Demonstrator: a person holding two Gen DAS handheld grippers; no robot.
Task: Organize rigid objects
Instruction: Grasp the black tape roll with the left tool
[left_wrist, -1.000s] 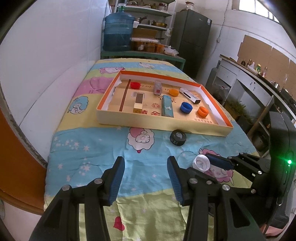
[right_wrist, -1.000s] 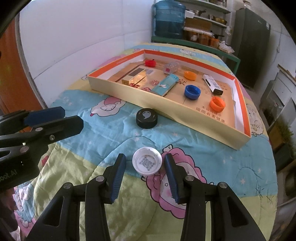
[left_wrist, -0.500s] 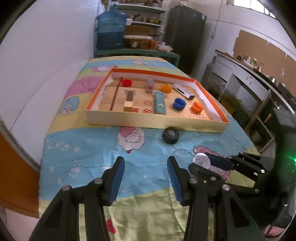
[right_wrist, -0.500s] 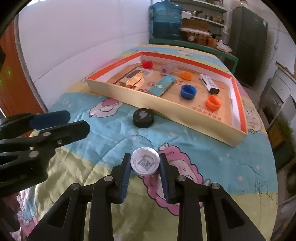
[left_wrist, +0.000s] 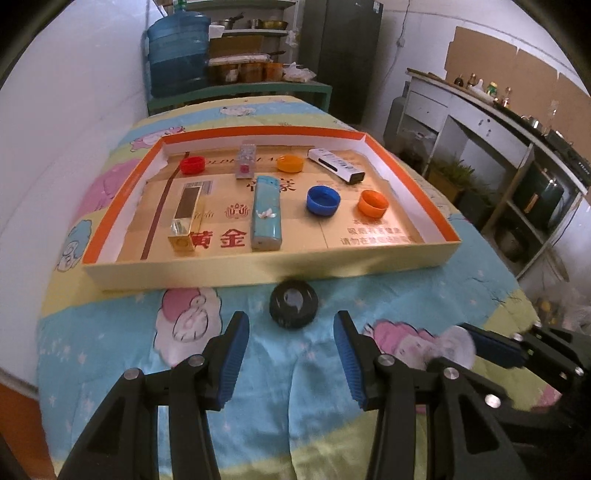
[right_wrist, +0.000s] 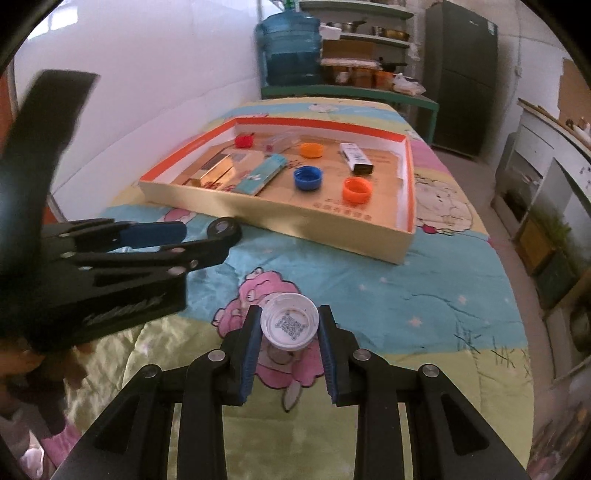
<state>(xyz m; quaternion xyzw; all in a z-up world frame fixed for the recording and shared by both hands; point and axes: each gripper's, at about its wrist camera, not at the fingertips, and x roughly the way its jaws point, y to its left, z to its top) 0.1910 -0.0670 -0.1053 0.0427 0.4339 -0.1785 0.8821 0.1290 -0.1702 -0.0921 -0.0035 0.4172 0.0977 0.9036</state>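
Note:
My right gripper (right_wrist: 289, 328) is shut on a white bottle cap (right_wrist: 289, 322) and holds it above the cartoon blanket; the cap also shows blurred in the left wrist view (left_wrist: 456, 347). My left gripper (left_wrist: 290, 341) is open and empty, with a black round lid (left_wrist: 293, 303) lying on the blanket just ahead between its fingers; the lid also shows in the right wrist view (right_wrist: 224, 228). The orange-rimmed cardboard tray (left_wrist: 266, 267) beyond holds red, orange and blue caps, a gold box and a light blue box.
The tray (right_wrist: 280, 223) also holds a white marker-like box (left_wrist: 335, 165) and a small clear box (left_wrist: 246, 161). A blue water jug (left_wrist: 176, 57), shelves and a dark fridge (left_wrist: 341, 55) stand beyond the bed. A white wall runs along the left.
My right gripper has lifted the white cap off the blanket. My left gripper has moved forward and right, so the black lid now lies just ahead between its open fingers.

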